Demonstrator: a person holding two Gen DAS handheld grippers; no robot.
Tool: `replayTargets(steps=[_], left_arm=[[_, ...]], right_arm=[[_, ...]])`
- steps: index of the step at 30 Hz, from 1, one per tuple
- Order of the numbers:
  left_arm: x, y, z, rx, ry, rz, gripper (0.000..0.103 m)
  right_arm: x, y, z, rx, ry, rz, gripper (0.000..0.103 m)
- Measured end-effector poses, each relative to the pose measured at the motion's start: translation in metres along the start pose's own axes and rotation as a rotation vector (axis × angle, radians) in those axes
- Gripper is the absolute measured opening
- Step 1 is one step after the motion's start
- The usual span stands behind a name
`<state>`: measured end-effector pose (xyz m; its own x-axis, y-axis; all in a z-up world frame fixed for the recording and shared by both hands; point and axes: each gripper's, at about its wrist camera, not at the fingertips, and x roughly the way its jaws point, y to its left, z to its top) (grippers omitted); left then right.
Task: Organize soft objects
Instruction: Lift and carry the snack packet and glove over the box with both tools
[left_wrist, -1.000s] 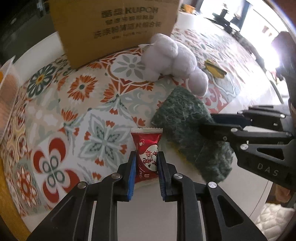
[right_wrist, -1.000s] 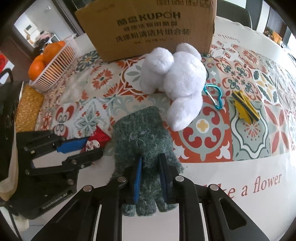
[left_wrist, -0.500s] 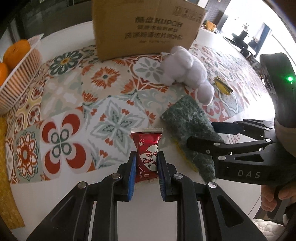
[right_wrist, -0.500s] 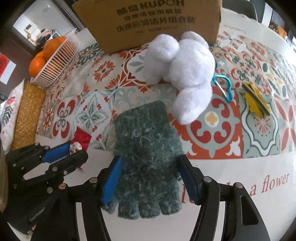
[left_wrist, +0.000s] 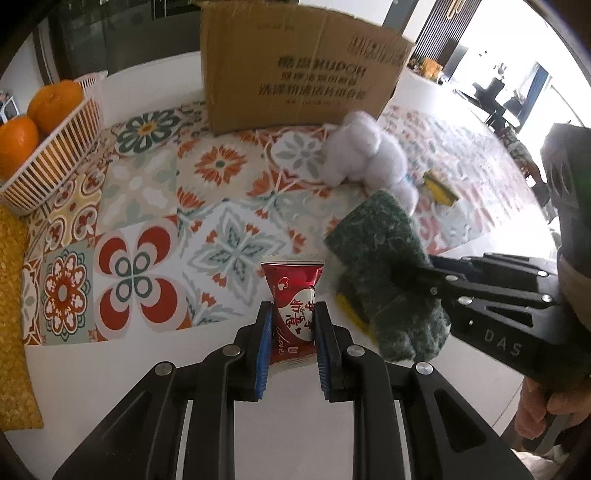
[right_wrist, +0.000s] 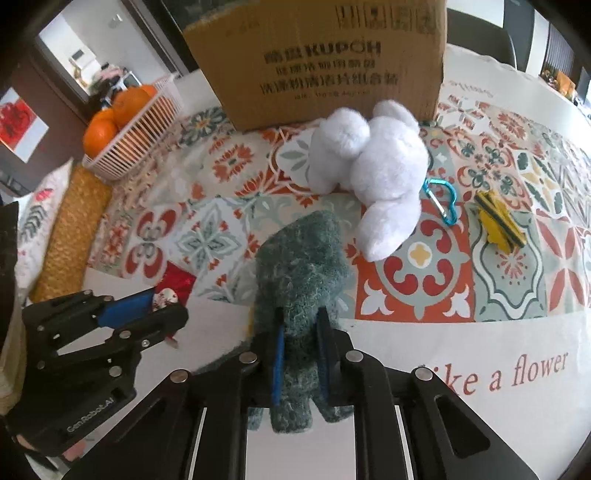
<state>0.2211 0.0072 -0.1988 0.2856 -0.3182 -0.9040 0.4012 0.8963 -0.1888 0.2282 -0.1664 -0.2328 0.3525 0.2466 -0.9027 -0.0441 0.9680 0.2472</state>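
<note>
Red-wrapped snack packet (left_wrist: 293, 314) remains clamped in the narrow left tongs (left_wrist: 291, 332) above the counter (left_wrist: 110, 369), while the right tongs (right_wrist: 299, 354) — wide apart half a second ago — have reclosed on the green knitted glove (right_wrist: 299, 266), which now appears lifted, ready for sorting.

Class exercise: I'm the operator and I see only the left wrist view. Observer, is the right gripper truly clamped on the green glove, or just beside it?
Observer: Clamped. In the right wrist view, the right gripper has the green glove bunched between its blue pads.
Operator: Anything by the plush I might miss?
Observer: A teal carabiner lies against the white plush, on the side toward the yellow clip.
</note>
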Motion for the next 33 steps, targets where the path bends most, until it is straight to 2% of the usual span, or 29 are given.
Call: replayTargets(steps=[18, 33], left_arm=[[-0.058, -0.028, 0.038, -0.001, -0.159, -0.003, 0.022], [-0.102, -0.04, 0.086, -0.01, -0.304, 0.015, 0.022]], right_arm=[[-0.069, -0.002, 0.023, -0.003, -0.164, 0.05, 0.015], [-0.117, -0.005, 0.066, -0.013, -0.327, 0.068, 0.015]])
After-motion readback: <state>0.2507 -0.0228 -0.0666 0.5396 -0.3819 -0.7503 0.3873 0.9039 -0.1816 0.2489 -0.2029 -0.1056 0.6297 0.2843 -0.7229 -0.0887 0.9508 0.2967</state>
